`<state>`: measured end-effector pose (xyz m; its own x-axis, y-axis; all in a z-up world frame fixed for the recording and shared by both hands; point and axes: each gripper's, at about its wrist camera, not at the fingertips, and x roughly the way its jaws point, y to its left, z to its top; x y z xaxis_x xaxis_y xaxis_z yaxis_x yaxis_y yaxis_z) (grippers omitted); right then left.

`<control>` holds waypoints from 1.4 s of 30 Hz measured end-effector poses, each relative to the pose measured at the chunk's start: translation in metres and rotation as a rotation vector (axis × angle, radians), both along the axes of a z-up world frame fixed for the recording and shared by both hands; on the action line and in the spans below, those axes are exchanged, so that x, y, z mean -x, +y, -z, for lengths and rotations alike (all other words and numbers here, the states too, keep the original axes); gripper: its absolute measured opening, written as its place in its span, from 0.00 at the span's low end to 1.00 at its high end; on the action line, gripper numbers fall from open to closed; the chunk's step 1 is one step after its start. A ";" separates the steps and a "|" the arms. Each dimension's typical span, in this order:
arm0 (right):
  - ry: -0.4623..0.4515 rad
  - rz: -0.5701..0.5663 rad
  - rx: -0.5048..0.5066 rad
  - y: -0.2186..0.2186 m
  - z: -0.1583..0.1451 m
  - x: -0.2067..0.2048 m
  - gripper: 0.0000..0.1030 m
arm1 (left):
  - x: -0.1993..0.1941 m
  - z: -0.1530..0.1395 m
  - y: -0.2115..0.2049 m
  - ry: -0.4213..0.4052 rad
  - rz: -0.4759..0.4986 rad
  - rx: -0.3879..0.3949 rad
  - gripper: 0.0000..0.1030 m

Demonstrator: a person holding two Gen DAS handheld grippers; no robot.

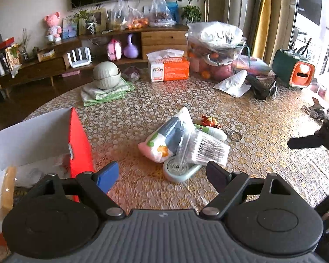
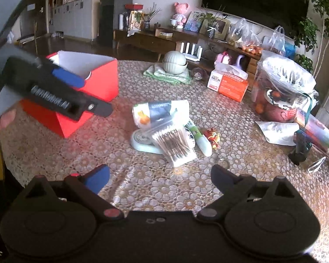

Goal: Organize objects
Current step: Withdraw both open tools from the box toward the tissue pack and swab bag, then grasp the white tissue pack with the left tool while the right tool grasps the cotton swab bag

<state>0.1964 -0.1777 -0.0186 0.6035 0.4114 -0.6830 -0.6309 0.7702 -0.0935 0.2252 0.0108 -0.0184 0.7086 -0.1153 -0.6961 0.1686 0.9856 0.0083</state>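
The left gripper (image 1: pixel 162 174) hangs wide and empty over the near part of the counter (image 1: pixel 142 109), its blue-padded finger just beside the red box (image 1: pixel 81 140) that stands open-topped at the counter's left edge. The right gripper (image 2: pixel 160 179) is likewise spread wide and holds nothing, above bare patterned cloth near the front edge. Between both and the counter's middle lies a small heap: a clear pack of cotton swabs (image 2: pixel 175 142) rests tilted on a pale blue round-cornered holder (image 2: pixel 142 141), with a printed soft pouch (image 2: pixel 158 111) touching behind and a white-green tube (image 2: pixel 199 140) and small red toy (image 2: pixel 212 139) just beside. Open cloth rings the heap on all sides. Along the far edge stand a tissue box (image 1: pixel 170 68), stacked bowls on a folded cloth (image 1: pixel 106 74) and a bagged fruit basket (image 1: pixel 217 50).
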 end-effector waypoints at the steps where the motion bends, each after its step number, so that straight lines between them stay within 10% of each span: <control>1: 0.001 -0.005 0.003 -0.001 0.001 -0.002 0.96 | -0.007 0.001 0.000 0.008 -0.003 -0.007 0.87; 24: 0.070 -0.074 0.046 0.010 0.039 -0.091 0.91 | -0.142 0.058 -0.013 0.225 0.081 -0.128 0.99; 42: 0.098 -0.084 0.058 0.034 0.070 -0.120 0.72 | -0.163 0.092 -0.022 0.265 0.066 -0.125 0.99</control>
